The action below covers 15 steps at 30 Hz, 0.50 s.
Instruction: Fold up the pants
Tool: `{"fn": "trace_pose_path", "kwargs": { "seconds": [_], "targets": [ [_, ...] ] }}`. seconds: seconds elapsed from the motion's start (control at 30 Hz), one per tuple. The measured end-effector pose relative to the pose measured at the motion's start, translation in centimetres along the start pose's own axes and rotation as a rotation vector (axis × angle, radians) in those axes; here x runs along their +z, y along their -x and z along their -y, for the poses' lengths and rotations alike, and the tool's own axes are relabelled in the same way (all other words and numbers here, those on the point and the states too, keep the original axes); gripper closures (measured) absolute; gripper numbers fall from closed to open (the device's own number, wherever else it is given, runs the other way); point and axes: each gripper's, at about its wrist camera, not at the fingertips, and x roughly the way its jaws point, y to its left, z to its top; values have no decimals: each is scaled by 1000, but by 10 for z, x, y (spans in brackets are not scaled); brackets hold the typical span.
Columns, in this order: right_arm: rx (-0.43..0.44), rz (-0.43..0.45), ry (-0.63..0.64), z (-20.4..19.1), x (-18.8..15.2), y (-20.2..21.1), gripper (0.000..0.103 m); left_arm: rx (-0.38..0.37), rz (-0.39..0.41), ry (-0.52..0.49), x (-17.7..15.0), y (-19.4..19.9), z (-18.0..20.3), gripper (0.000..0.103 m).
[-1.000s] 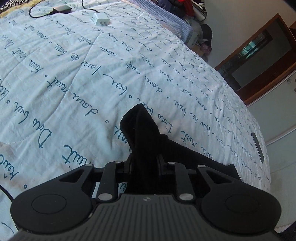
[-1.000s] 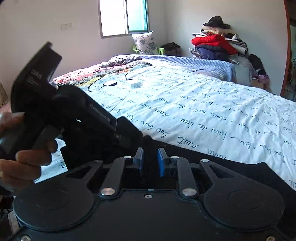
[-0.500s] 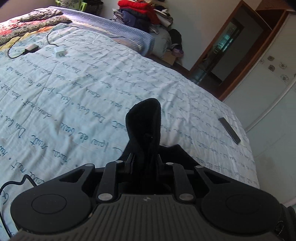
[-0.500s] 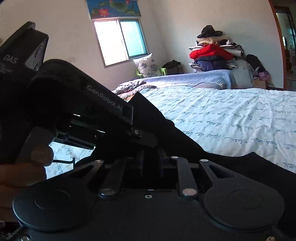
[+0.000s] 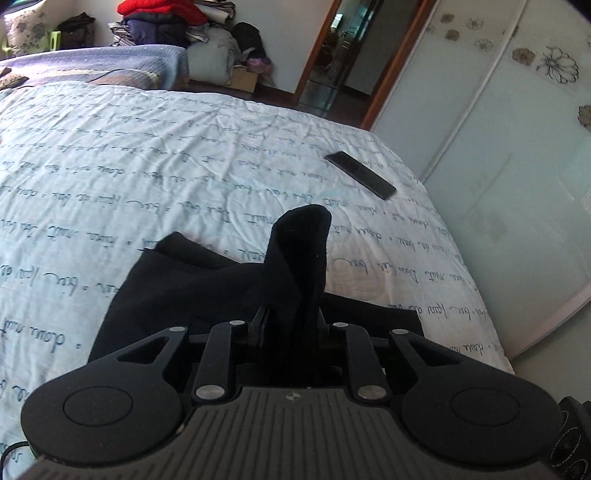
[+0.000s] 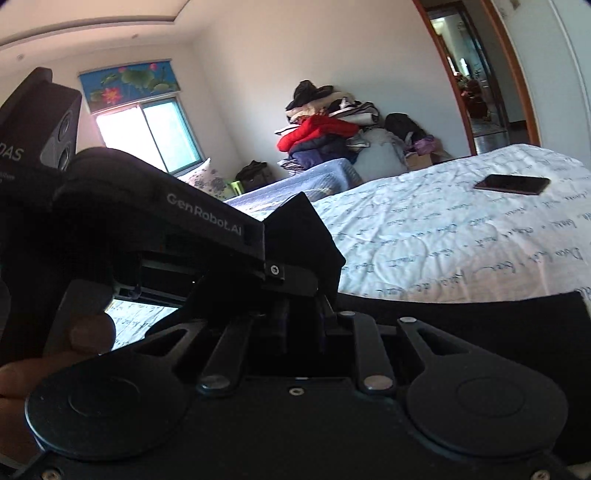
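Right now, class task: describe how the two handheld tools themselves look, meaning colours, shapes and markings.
Both are matte black: the left tool has a ribbed housing, round pivot discs and silver rivets; its side reads "GenRobot.AI" and "DAS". The right tool matches, with blue finger pads.

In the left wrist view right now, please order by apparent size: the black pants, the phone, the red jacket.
1. black pants, by far the largest, though nearest the camera.
2. phone.
3. red jacket, partly cut off and farthest away, so its rank against the phone is unsure.
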Motion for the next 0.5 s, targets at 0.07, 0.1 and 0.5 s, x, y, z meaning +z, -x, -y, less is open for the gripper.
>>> {"fn": "trace_pose_path", "kwargs": {
  "seconds": [0.07, 0.1, 0.5],
  "targets": [
    [-32, 5, -25, 16, -1, 6, 85, -2, -9, -29, -3, -14, 18, 83],
    [-49, 7, -38, 23, -1, 6, 85, -3, -14, -43, -4, -22, 26, 83],
    [-152, 8, -168, 89, -17, 24, 85, 25, -73, -164, -21, -93, 91, 81]
  ]
}}
